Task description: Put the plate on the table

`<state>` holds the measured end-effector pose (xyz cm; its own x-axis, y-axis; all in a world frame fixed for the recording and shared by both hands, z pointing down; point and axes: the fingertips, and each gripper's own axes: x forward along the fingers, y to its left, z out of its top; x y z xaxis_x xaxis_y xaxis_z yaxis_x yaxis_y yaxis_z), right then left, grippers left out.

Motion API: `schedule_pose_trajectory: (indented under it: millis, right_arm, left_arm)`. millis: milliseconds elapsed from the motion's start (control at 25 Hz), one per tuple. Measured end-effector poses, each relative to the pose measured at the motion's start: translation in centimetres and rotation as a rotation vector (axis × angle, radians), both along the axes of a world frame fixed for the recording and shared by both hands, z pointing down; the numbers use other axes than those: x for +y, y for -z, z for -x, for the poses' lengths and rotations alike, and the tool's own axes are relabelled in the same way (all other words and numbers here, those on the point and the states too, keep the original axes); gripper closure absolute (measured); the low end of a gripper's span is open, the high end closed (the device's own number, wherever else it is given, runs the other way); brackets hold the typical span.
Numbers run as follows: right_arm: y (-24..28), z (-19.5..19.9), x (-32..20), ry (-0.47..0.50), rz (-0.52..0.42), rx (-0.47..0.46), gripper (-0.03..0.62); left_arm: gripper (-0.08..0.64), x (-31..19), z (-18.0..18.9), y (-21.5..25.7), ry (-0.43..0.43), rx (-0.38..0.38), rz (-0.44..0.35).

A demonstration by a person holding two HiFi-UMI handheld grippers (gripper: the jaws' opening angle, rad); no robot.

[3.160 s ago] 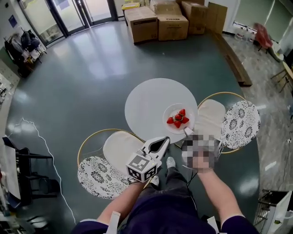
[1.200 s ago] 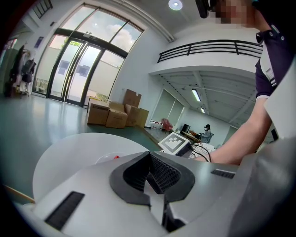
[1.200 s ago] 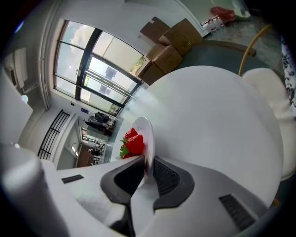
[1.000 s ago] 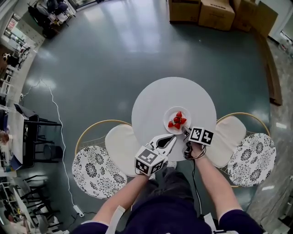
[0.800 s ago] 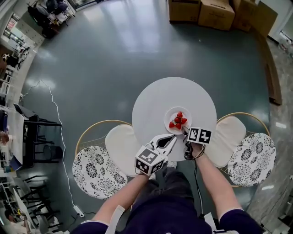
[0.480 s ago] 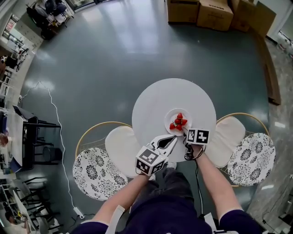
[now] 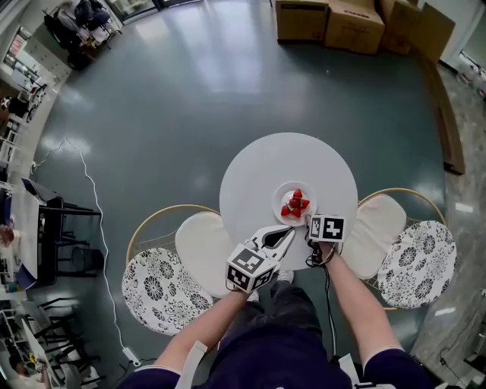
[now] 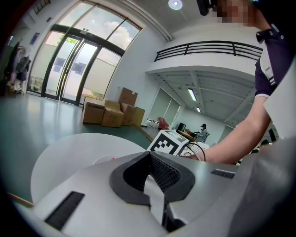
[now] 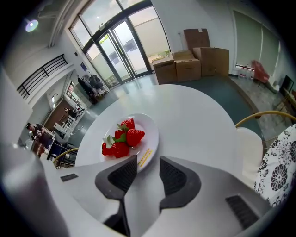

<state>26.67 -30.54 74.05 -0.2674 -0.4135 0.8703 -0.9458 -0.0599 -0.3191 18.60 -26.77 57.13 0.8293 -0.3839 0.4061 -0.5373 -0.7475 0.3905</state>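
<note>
A white plate (image 7: 283,194) with several red strawberries (image 7: 295,203) rests on the round white table (image 7: 262,167), on its near right part. My right gripper (image 7: 308,220) sits just behind the plate's near rim. In the right gripper view its jaws are opening. The plate (image 9: 149,131) lies just ahead of the right gripper (image 9: 148,161), its rim at the gap between the pads, neither pad pressing on it. The strawberries (image 9: 121,141) are piled at the plate's middle. My left gripper (image 7: 288,232) hovers at the table's near edge, shut and empty; the left gripper (image 8: 149,153) view shows its pads together.
Two gold-framed chairs flank me: a cream seat (image 7: 201,239) with a patterned back (image 7: 156,292) on the left, and a cream seat (image 7: 376,228) with a patterned back (image 7: 418,262) on the right. Cardboard boxes (image 7: 334,23) stand far back. A white cable (image 7: 91,197) runs over the floor.
The right gripper's marker cube has shifted slightly left at the plate's near rim. The plate stays put on the table. The left gripper has hardly moved.
</note>
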Motion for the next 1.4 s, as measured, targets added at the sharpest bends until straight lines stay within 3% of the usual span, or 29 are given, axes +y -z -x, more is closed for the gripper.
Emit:
schedule_pose_trajectory:
  millis: [120, 280, 480, 720, 880, 1120, 1400]
  right_arm:
    - [1.2, -0.3, -0.1, 0.002, -0.043, -0.004, 0.449]
    - [5.3, 0.3, -1.0, 0.051, -0.184, -0.059, 0.454]
    - [11.4, 1.1, -2.2, 0.117, -0.394, -0.072, 0.586]
    - [18.4, 2.1, -2.5, 0.179, -0.617, -0.102, 0.586]
    - [22.8, 2.7, -1.9, 0.236, -0.749, -0.063, 0.586]
    - [27.4, 3.4, -0.8, 0.262, -0.877, -0.068, 0.587]
    - [31.0, 3.7, 0.9, 0.287, -0.961, -0.096, 0.587]
  left_arm:
    - [0.555, -0.1, 0.0, 0.0, 0.002, -0.004, -0.006]
    - [0.555, -0.5, -0.1, 0.6, 0.008, -0.003, -0.019]
    - [0.555, -1.2, -0.2, 2.2, 0.014, 0.004, -0.051]
    - [0.555, -1.9, -0.5, 4.9, 0.035, 0.032, -0.094]
    - [0.555, -1.7, -0.7, 7.0, 0.035, 0.038, -0.134]
    - [0.555, -0.9, -1.0, 9.5, 0.020, 0.044, -0.197]
    - [0.555, 0.4, -1.0, 12.3, 0.032, 0.078, -0.224]
